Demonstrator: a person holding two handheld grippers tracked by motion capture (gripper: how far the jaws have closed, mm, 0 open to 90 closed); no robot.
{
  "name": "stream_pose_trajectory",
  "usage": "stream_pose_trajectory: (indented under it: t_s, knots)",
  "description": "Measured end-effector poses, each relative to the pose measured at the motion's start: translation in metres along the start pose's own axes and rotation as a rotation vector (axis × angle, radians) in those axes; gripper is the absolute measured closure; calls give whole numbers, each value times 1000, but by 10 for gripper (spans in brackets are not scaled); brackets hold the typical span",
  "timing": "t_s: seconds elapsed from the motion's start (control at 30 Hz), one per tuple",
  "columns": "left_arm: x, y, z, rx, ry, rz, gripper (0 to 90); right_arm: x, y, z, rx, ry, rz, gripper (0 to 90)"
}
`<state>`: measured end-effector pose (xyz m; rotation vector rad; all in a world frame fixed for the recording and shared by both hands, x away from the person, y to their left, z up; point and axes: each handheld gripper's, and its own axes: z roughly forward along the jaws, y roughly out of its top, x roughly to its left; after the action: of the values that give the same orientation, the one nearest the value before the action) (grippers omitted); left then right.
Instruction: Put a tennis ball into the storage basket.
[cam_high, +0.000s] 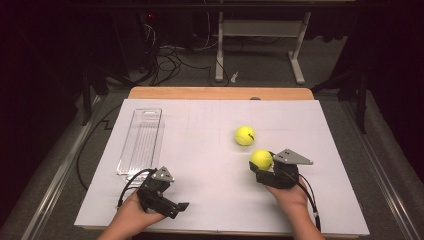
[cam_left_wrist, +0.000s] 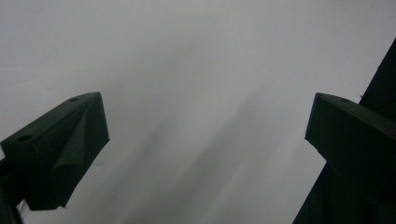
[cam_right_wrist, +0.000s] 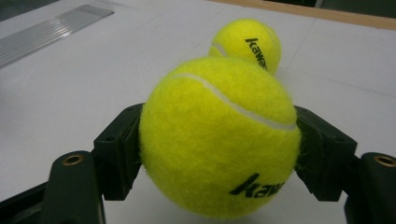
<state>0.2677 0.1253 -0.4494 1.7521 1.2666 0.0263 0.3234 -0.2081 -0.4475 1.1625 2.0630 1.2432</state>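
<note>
Here the right hand-held gripper, its hand coming in from the bench's near edge and its jaws aimed toward the far edge, pinches a yellow tennis ball right of centre. A second tennis ball lies just beyond. The left hand-held gripper rests near the near-left corner, jaws spread, pointing right, near a clear plastic tray.

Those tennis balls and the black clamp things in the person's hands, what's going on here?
A person at a white table holds a two-jaw gripper in each hand. The right gripper is shut on a tennis ball, pads pressing on both its sides. A second tennis ball lies on the table just beyond. The left gripper is open with nothing between its jaws, near a clear plastic tray at the table's left side.
</note>
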Motion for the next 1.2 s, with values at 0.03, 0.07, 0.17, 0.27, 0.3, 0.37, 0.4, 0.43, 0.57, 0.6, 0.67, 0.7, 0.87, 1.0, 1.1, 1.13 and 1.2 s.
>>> stream_pose_trajectory:
  t_s: [0.03,0.07,0.17,0.27,0.3,0.37,0.4,0.43,0.57,0.6,0.67,0.7,0.87,1.0,1.1,1.13,1.2]
  knots:
    - [0,0,0,-1,0,0,7,1,0,-2,-7,2,-3,276]
    - [0,0,0,2,1,4,7,1,1,-3,-11,3,-5,276]
    - [0,0,0,1,1,1,7,2,2,-6,-26,5,-5,276]
    - [0,0,0,2,2,2,7,3,2,-9,-38,4,-6,276]
    - [0,0,0,2,1,1,7,3,2,-10,-43,4,-7,276]
    - [0,0,0,2,1,1,7,4,3,-11,-46,4,-6,276]
    - [0,0,0,2,0,0,7,4,3,-12,-49,4,-7,276]
    - [0,0,0,2,-1,-1,7,4,3,-12,-52,4,-7,276]
    - [1,1,0,0,0,-4,7,5,3,-13,-57,7,-8,276]
    - [1,1,-1,1,0,-3,7,6,3,-13,-57,9,-10,276]
    - [1,1,0,-5,1,-9,7,8,3,-12,-59,15,-14,276]
    - [1,1,-1,-3,0,-8,7,10,3,-12,-58,18,-16,276]
    - [1,3,-1,-3,0,-12,7,18,4,-11,-62,35,-31,276]
    - [1,4,-2,-6,-2,-15,7,26,5,-8,-60,55,-46,276]
    - [1,4,-2,-6,-3,-15,7,32,5,-5,-58,64,-50,276]
    - [2,4,-2,-7,-3,-17,7,33,5,-5,-59,66,-51,276]
    - [1,4,-2,-9,-3,-20,7,37,5,-2,-57,74,-57,276]
